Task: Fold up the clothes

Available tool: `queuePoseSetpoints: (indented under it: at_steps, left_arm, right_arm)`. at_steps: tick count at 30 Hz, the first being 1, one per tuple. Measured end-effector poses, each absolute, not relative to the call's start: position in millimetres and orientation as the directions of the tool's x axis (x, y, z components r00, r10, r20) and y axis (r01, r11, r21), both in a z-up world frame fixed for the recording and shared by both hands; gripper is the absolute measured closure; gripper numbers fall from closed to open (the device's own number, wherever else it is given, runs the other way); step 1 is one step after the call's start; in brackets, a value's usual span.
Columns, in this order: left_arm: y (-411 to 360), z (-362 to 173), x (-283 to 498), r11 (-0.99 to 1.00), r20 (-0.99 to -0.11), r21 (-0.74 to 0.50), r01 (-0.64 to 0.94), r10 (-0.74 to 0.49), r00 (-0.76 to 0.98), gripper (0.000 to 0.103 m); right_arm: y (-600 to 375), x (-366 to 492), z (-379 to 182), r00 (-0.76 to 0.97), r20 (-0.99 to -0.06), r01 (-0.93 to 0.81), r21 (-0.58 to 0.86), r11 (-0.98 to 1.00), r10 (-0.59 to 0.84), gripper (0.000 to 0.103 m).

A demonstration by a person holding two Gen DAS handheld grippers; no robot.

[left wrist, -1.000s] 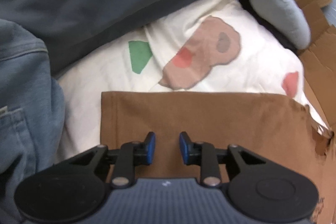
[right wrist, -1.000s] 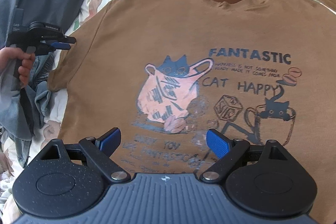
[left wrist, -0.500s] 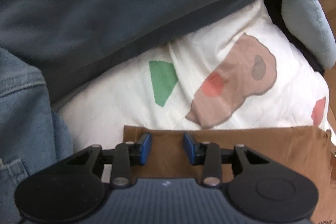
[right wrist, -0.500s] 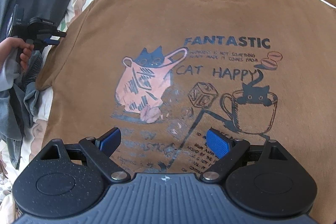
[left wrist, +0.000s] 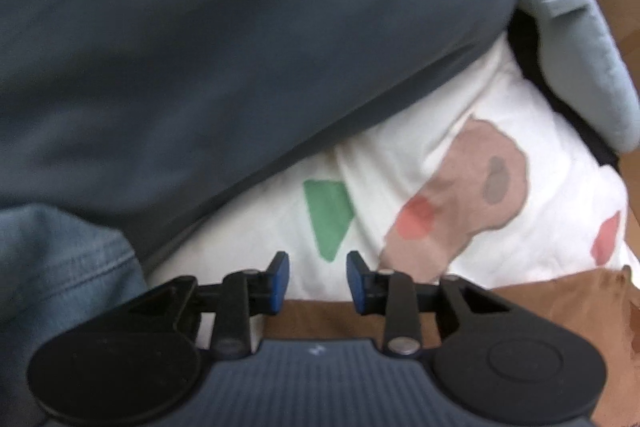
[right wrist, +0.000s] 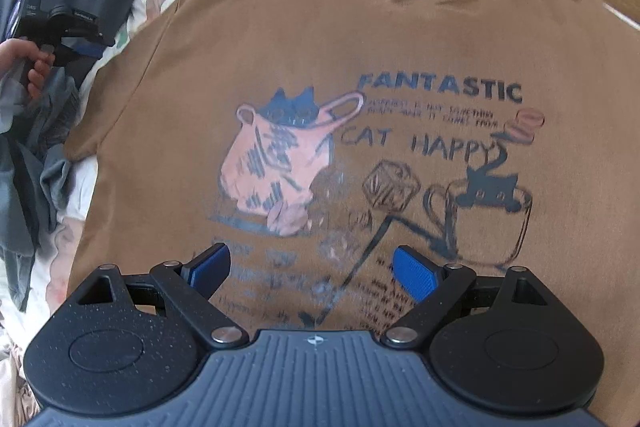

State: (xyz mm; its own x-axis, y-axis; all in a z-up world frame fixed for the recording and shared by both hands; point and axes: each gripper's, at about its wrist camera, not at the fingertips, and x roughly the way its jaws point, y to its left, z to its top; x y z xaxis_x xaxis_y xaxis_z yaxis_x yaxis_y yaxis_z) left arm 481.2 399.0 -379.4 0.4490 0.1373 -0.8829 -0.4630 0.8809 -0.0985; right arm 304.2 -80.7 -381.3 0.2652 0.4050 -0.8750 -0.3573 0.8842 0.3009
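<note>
brown printed t-shirt (right wrist: 360, 39) spread flat on patterned bedsheet (left wrist: 400, 195), left gripper (left wrist: 318, 279) just narrowed, nothing pinched, at sleeve edge, right gripper (right wrist: 310, 267) held wide apart above shirt

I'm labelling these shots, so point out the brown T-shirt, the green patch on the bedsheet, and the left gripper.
brown T-shirt (right wrist: 280, 39), right wrist view, plain chest.
green patch (left wrist: 330, 217), left wrist view, its middle.
left gripper (left wrist: 317, 281), left wrist view, between fingertips.
</note>
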Motion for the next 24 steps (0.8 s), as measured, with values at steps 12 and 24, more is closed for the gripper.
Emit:
queuePoseSetpoints:
  at_steps: [12,24]
  left_arm:
    - [309.7,-360.6,508.4,0.927,-0.844,-0.252,-0.278,-0.070,0.531,0.080]
    - [254.1,-384.3,530.3,0.945,-0.865,-0.252,-0.206,-0.124,0.487,0.083]
  right_arm:
    - [-92.4,324.7,-374.0,0.337,-0.871,-0.303,0.259,0.917,0.358,0.015]
    - [-110.6,319.9,-388.5,0.379,-0.879,-0.224,0.217,0.950,0.290,0.018]
